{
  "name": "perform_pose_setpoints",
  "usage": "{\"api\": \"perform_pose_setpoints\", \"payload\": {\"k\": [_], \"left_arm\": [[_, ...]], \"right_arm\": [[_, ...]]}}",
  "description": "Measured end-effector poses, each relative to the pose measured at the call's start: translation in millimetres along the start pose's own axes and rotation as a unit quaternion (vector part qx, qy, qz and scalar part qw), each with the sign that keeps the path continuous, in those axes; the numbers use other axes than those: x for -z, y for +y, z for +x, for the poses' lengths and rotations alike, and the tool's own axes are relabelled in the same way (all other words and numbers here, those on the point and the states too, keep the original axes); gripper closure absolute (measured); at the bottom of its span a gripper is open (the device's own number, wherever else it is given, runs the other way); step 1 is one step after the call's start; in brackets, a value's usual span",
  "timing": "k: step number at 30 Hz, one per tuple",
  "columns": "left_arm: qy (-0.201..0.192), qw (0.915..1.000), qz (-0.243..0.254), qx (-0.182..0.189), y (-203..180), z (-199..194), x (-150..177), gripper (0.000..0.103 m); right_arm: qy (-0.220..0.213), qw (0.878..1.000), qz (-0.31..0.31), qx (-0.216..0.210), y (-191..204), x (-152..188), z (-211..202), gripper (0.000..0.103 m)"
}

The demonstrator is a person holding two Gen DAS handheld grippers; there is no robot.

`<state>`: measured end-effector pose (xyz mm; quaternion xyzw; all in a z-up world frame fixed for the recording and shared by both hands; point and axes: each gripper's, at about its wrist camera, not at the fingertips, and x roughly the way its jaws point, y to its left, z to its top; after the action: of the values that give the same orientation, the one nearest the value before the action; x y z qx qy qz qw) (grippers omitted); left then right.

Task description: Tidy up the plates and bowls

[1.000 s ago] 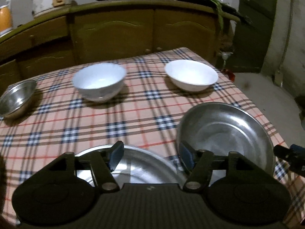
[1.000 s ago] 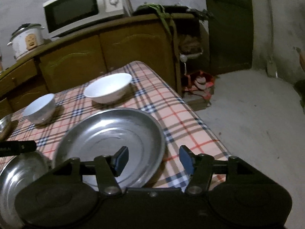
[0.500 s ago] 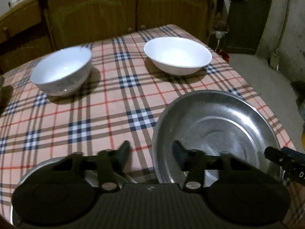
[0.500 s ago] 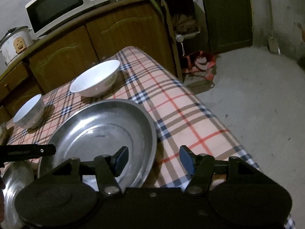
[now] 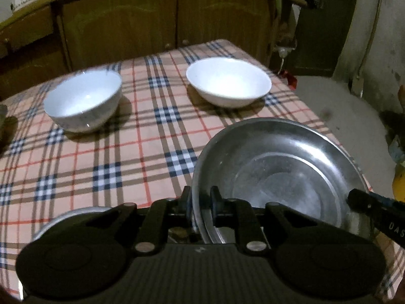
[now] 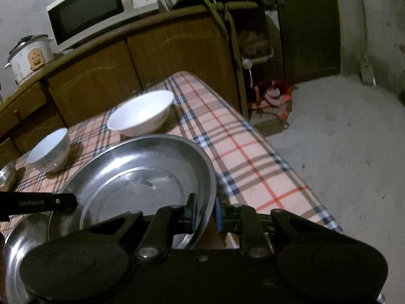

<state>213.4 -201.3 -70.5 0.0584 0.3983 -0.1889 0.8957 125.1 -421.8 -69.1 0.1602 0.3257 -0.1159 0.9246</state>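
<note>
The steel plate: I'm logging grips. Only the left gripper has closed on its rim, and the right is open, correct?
No. In the right wrist view the right gripper is also shut on the steel plate rim; the left gripper grips the opposite edge.

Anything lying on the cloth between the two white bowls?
No. Left wrist view shows only bare checked tablecloth between the deeper white bowl and the wider white bowl.

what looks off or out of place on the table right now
Nothing is spilled or broken. The one odd thing is the big steel plate: the left gripper and the right gripper both pinch its rim on opposite sides. The two white bowls sit upright on the checked cloth.
</note>
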Motion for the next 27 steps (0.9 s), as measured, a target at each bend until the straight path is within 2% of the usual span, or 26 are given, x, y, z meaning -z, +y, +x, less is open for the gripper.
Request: {"api": "perform_pose_setpoints", "payload": {"k": [9, 27], "left_arm": [[-0.027, 0.9996, 0.003, -0.011, 4, -42, 4, 0.086], [-0.062, 0.9961, -0.024, -0.059, 43, -106, 29, 0.085]], "right_arm": [[-0.034, 0.999, -0.013, -0.017, 18, -11, -40, 0.083], [-0.052, 0.995, -0.059, -0.061, 75, -3, -81, 0.083]]}}
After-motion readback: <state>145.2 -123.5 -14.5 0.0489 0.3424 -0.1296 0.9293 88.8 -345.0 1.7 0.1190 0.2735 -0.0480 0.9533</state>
